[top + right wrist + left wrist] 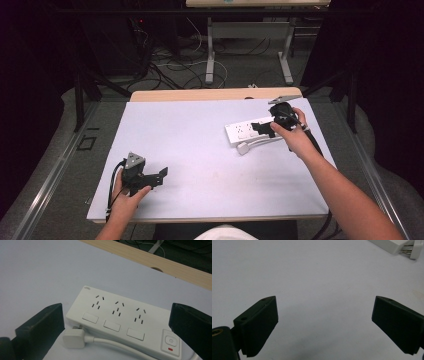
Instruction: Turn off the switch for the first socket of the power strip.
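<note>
A white power strip (248, 131) lay on the pale sheet (200, 150) that covered the table (200, 94), toward the far right of it in the high view, with its white plug (243, 148) resting on the sheet just beside its near long edge and the white cord (265, 142) curving back along that edge.

The right hand-held gripper (264, 128) was over the power strip in the high view, held by the person's right hand (295, 135). From above, the black body hid much of the strip. The right gripper view gave what the high view could not: the two black jaws stood wide apart on either side of the frame, pressing on nothing, and between them lay the power strip (122, 322) with three socket groups, a rectangular button under each, and a main switch (171, 343) with a red mark at one end. The plug (74, 338) lay against the strip's near edge there, its prongs pointing toward the housing.

The left hand-held gripper (159, 176) sat near the front left of the sheet in the high view, in the person's left hand (126, 197), well apart from the strip. In the left gripper view its jaws were spread wide over bare sheet with nothing between them, and a corner of the power strip (390, 245) and the plug (415, 250) appeared at the top right, metal prongs visible between the two.
</note>
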